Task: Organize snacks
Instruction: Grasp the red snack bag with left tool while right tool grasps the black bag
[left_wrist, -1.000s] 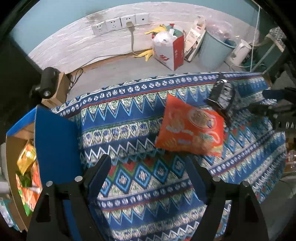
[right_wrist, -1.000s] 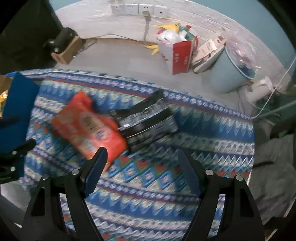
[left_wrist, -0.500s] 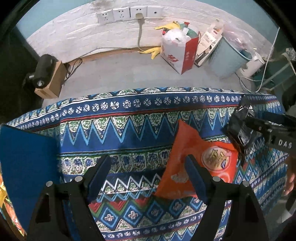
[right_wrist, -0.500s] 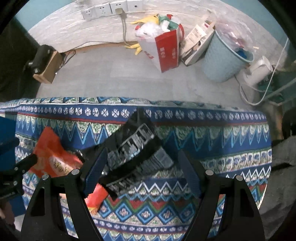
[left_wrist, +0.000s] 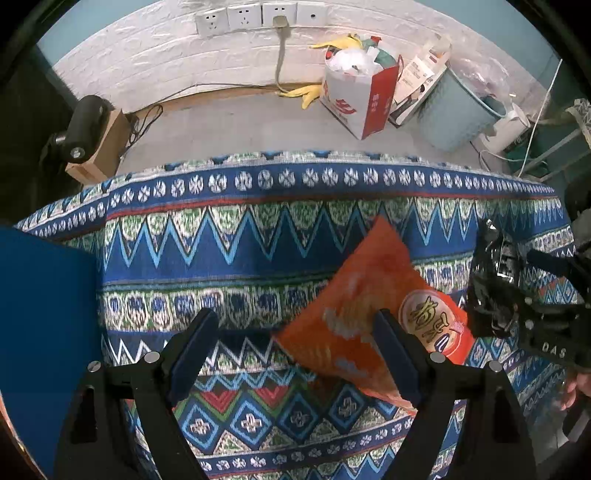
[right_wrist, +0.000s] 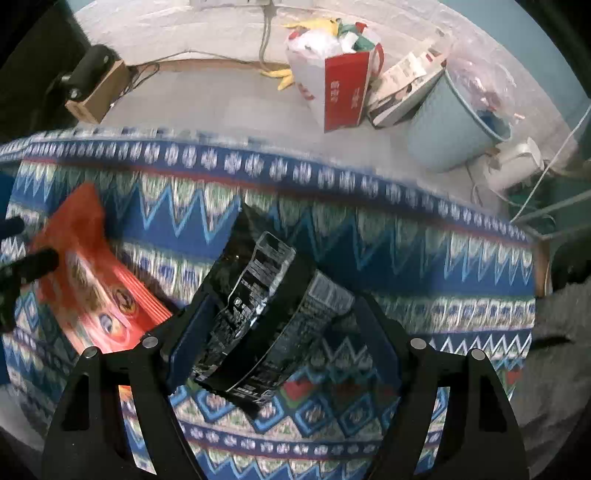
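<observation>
Snacks here are two packets lying on the patterned tablecloth (left_wrist: 236, 236): an orange snack bag (left_wrist: 354, 306) and a black snack packet (right_wrist: 258, 317) with pale print. Taking the orange bag as the landmark, the black packet sits just to its right, near or touching its edge (the exact contact is hard to judge through the blur in the right wrist view).

The left gripper (left_wrist: 295, 339) is spread wide, and its right finger overlaps the orange bag's near half while the left finger stands over bare cloth to the left of the bag; nothing is pinched. The right gripper (right_wrist: 273, 332) also has its fingers apart, straddling the black packet, which fills most of the gap between them. Its left finger (right_wrist: 188, 332) looks close against the packet's edge, while the other side shows a gap.

Well to the left of the orange bag, a blue panel (left_wrist: 44, 325) rises at the table's edge. Beyond the bag, past the far edge of the cloth, a red-and-white paper bag (left_wrist: 358, 96) stuffed with rubbish stands on the floor, with a pale blue bin (left_wrist: 454, 110) to its right.
</observation>
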